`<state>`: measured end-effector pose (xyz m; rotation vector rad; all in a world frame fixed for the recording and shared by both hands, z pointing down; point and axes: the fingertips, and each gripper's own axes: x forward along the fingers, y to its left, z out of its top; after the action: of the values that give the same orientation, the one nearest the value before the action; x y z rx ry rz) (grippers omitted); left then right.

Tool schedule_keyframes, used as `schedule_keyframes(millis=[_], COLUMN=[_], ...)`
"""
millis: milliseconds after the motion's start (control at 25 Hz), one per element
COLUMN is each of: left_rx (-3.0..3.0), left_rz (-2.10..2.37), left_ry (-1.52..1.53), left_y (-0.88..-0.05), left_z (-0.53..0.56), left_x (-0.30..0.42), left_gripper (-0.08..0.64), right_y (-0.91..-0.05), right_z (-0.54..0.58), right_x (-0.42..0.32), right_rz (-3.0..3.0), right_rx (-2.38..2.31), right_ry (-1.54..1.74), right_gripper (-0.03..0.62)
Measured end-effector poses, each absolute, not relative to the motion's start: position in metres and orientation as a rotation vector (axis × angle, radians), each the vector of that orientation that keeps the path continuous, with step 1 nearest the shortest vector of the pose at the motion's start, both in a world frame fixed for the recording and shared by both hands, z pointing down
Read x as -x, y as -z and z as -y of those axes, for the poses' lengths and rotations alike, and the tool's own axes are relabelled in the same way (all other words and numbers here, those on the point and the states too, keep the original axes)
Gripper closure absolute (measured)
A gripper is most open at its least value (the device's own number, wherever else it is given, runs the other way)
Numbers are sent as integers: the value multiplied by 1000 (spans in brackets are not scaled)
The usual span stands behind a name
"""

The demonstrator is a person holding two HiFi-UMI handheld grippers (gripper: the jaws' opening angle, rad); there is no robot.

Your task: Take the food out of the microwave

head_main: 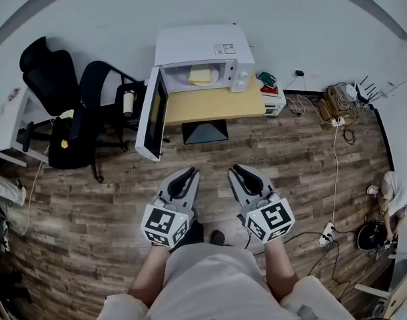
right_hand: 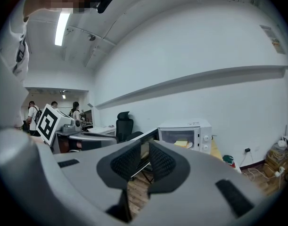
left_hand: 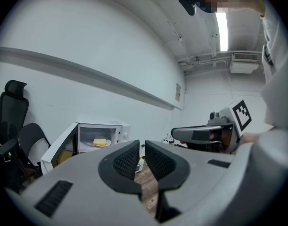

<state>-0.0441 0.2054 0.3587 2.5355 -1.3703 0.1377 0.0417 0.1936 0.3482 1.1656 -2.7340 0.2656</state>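
A white microwave (head_main: 203, 49) stands on a small wooden table (head_main: 213, 104) against the wall, its door (head_main: 153, 115) swung wide open to the left. Inside lies yellow food (head_main: 200, 74) on a white plate; it also shows in the gripper views as the food (left_hand: 101, 142) (right_hand: 181, 143). Both grippers hang side by side over the wood floor, well short of the table. The left gripper (head_main: 190, 173) (left_hand: 142, 144) shows a narrow slit between its pads with nothing in it. The right gripper (head_main: 237, 169) (right_hand: 145, 144) is open and empty too.
Two black office chairs (head_main: 50, 79) (head_main: 100, 85) stand left of the open door, beside a white desk (head_main: 6, 122). A black object (head_main: 204, 132) sits under the table. Cables and power strips (head_main: 336, 105) lie at the right wall, and a person (head_main: 396, 192) crouches at the far right.
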Motion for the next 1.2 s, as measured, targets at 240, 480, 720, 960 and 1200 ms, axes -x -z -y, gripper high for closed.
schedule_keyframes(millis=[240,480,720,960,1200], left_rx=[-2553,-2568,-2589,-2601,-2594], left_rz=[1348,1320,1275,1235,1199], left_ry=[-151,-152,-146,-157,-170], left_y=[-359,-358,-361,-370,-379], left_z=[-170,-140,-116,-102,-93], left_x=[59,80,100,114,117], left_gripper=[531,491,486,485,485], right_y=[-349,-346,-352,-369,-376], right_z=[-161,-132,-109,-99,-92], right_x=[-28,-12,6,15,16], right_rz=[2729,2703,2665,2598,2574], right_rx=[-1198,-1246,-1296,-1343,-1346], right_ry=[-275,-303,-320,-378,-394], right_gripper=[525,517,511,509,508])
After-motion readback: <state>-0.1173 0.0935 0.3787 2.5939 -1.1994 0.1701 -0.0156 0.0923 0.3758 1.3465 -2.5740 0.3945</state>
